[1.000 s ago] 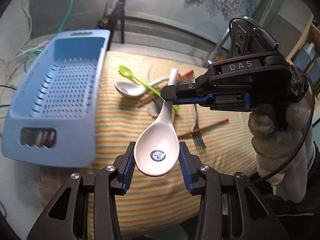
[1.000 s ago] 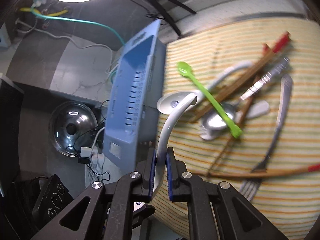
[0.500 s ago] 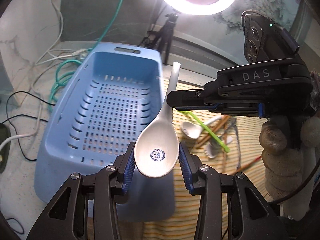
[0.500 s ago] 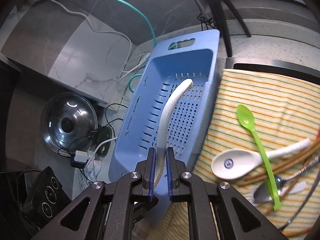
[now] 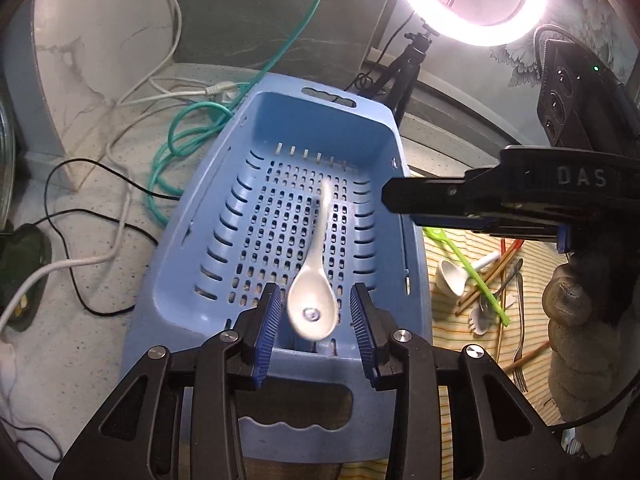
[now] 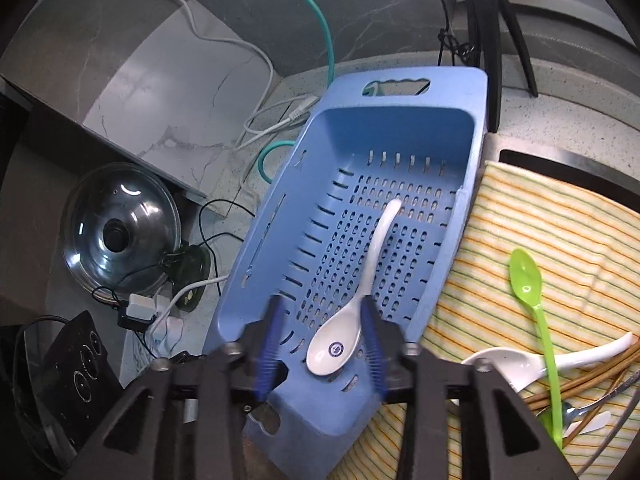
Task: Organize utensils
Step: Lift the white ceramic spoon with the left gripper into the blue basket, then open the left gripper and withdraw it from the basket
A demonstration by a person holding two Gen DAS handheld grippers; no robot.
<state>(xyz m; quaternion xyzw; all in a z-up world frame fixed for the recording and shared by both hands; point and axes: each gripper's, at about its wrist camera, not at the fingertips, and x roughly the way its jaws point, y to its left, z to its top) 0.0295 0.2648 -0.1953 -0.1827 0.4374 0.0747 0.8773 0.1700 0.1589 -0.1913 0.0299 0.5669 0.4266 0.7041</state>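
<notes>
A white ceramic spoon (image 5: 314, 304) with a blue mark in its bowl is inside the blue perforated basket (image 5: 200, 248), its handle pointing to the far end. It looks blurred in the left wrist view and lies on the basket floor (image 6: 280, 240) in the right wrist view (image 6: 340, 344). My left gripper (image 5: 315, 296) hovers over the spoon's bowl; its jaws are closing but the pads stand clear of it. My right gripper (image 6: 320, 308) is opening, its fingers blurred and apart, nothing pressed between them. It reaches in from the right (image 5: 390, 198), held by a gloved hand (image 5: 576, 320).
Right of the basket a striped cloth (image 6: 560, 232) carries a green plastic spoon (image 6: 524, 276), another white spoon (image 6: 520, 364), chopsticks and a fork (image 5: 520, 320). Cables, a glass pot lid (image 6: 120, 232) and a hob (image 6: 68, 368) lie left. A ring light (image 5: 468, 0) stands behind.
Both grippers carried the spoon left from over the cloth to over the basket. The right gripper opened off the handle, the left pads came off the bowl, and the spoon dropped into the basket.
</notes>
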